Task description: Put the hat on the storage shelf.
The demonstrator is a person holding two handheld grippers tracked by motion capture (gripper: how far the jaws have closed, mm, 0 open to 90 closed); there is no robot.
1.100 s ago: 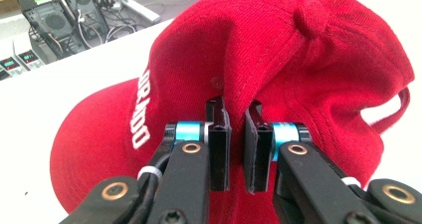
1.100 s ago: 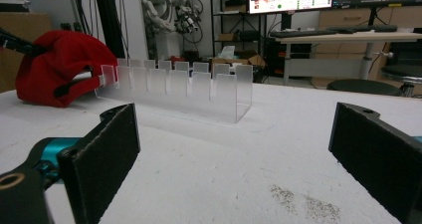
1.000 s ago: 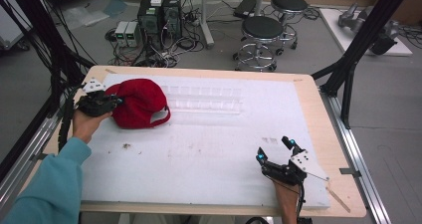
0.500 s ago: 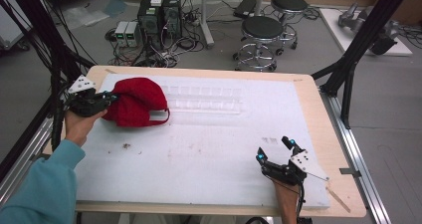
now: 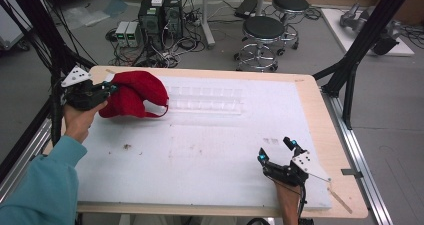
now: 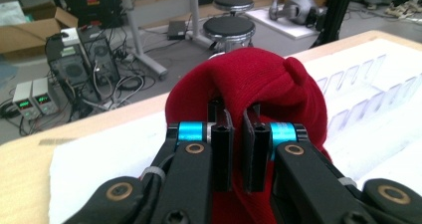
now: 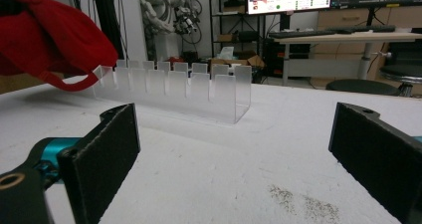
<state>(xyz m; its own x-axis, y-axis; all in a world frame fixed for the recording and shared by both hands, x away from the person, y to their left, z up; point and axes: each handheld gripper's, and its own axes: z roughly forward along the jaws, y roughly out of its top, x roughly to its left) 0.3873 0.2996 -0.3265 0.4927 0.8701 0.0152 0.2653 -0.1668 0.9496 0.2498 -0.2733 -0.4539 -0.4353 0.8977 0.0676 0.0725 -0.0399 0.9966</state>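
Hanging limp from the left gripper (image 5: 107, 90), the red cap (image 5: 132, 92) is held at the counter's (image 5: 200, 150) far left corner, fingers (image 6: 221, 149) clamped on bunched cloth. Soft and light, it is probably best gripped at the stiffer brim. Beside it a clear rack (image 5: 207, 99) is seen; the right gripper's (image 5: 276, 152) fingers are spread apart.

Beyond the worktop (image 5: 320, 115) we see a grey floor (image 5: 300, 60), two black stools (image 5: 263, 29), computer towers (image 5: 161, 12) amid tangled cables, and black frame posts (image 5: 367, 32).
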